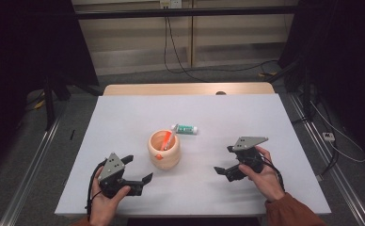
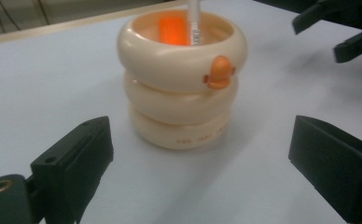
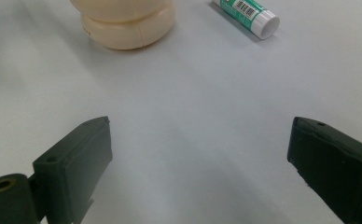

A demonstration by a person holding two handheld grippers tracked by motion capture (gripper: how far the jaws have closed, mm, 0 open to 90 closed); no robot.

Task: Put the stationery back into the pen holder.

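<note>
Left claw [image 2: 200, 158] gapes before cream cup [image 2: 182, 77]; tube [image 1: 186, 128] beyond.

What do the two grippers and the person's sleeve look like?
Both the left gripper and the right gripper are black with two blocky jaws, a grey three-cornered plate on top and a trailing black cable. The sleeve is rust-brown.

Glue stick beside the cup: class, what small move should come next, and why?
Probably the right tongs should ease forward toward the glue stick. It lies flat on the table just behind the cream cup, which already holds an orange item; those tongs stand open and empty.
</note>
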